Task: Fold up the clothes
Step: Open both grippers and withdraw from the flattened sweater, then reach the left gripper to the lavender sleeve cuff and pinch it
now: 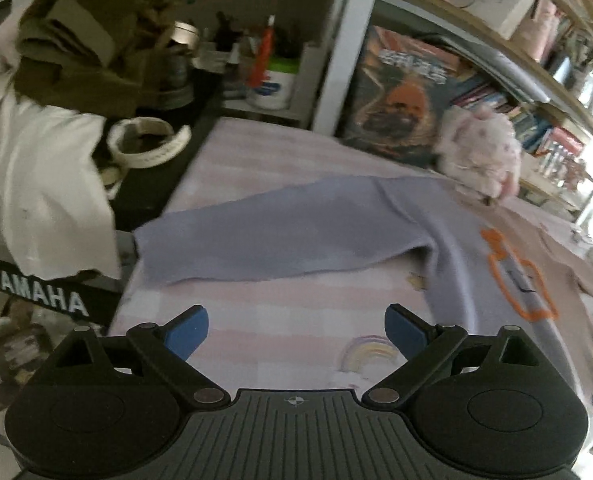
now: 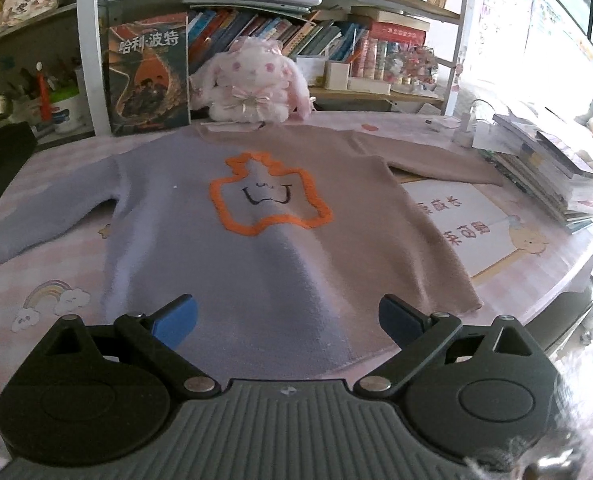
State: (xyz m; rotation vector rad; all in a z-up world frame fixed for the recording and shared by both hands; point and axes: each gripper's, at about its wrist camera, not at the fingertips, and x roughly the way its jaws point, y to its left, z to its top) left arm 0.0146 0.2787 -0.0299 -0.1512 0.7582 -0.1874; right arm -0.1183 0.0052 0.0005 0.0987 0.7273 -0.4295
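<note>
A two-tone sweater (image 2: pixel 264 256), lilac on the left half and tan on the right, lies flat and face up on the pink checked table (image 2: pixel 56 308), sleeves spread out. An orange outlined figure (image 2: pixel 270 196) marks its chest. My right gripper (image 2: pixel 288 324) is open and empty, hovering over the sweater's bottom hem. My left gripper (image 1: pixel 296 334) is open and empty above bare tablecloth (image 1: pixel 280 312), just short of the lilac left sleeve (image 1: pixel 264 236), with the sweater body (image 1: pixel 476 264) to its right.
A pink plush rabbit (image 2: pixel 248 84) and an upright book (image 2: pixel 148 76) stand behind the collar. Stacked books (image 2: pixel 548 176) and a printed sheet (image 2: pixel 468 220) lie at the right. A Yamaha keyboard (image 1: pixel 36 292) with white cloth (image 1: pixel 36 184) sits off the table's left edge.
</note>
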